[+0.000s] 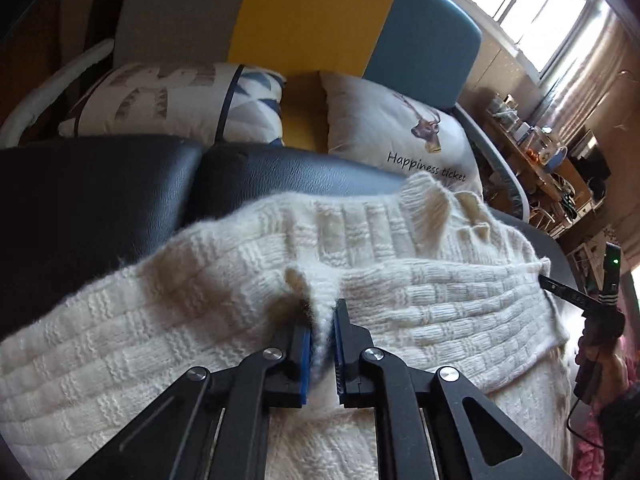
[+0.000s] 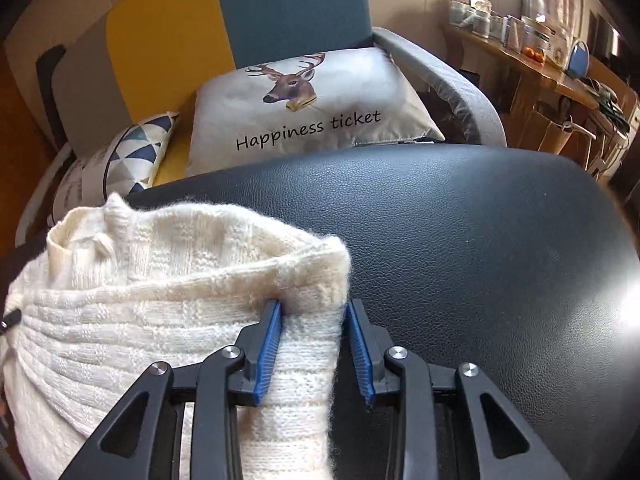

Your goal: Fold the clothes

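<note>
I am folding a cream, basket-weave knitted sweater (image 1: 224,292) lying across a black leather cushion (image 2: 460,232), midway through the job as I judge it. My left gripper (image 1: 322,334) is pinching a raised ridge of knit near the garment's middle; my right gripper (image 2: 314,330) is bracketing the sweater's right edge, one pad touching and the other just clear. One fold looks made; squaring and final folds are remaining.

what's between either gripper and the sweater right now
Nothing visible. The left gripper already pinches a fold of the sweater, and the right gripper has the sweater's edge between its blue pads.
</note>
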Demonstrator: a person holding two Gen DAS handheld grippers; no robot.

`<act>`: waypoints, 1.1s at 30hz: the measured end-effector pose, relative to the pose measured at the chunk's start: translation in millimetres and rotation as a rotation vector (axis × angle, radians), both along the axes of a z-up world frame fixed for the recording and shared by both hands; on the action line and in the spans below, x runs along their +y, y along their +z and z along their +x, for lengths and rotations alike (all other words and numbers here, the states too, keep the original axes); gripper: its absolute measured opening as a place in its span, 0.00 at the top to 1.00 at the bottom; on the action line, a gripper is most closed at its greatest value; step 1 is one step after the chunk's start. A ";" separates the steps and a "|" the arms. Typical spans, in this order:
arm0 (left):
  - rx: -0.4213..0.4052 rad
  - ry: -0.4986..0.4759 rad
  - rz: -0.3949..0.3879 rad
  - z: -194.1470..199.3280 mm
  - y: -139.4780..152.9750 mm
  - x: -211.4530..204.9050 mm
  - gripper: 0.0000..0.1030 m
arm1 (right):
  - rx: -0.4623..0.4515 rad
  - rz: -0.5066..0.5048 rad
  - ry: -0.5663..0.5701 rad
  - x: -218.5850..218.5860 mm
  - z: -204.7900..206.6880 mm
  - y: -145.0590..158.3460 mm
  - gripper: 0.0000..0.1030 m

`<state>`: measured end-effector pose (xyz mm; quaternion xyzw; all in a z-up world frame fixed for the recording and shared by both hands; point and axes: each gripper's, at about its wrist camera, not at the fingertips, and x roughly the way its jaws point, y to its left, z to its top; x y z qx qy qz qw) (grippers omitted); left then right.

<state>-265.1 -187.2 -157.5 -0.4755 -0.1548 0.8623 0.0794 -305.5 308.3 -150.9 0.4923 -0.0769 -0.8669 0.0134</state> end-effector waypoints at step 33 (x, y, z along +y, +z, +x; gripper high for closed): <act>0.013 -0.030 0.074 53.1 -4.7 24.9 0.66 | -0.014 0.047 0.328 -37.7 79.5 -0.4 0.67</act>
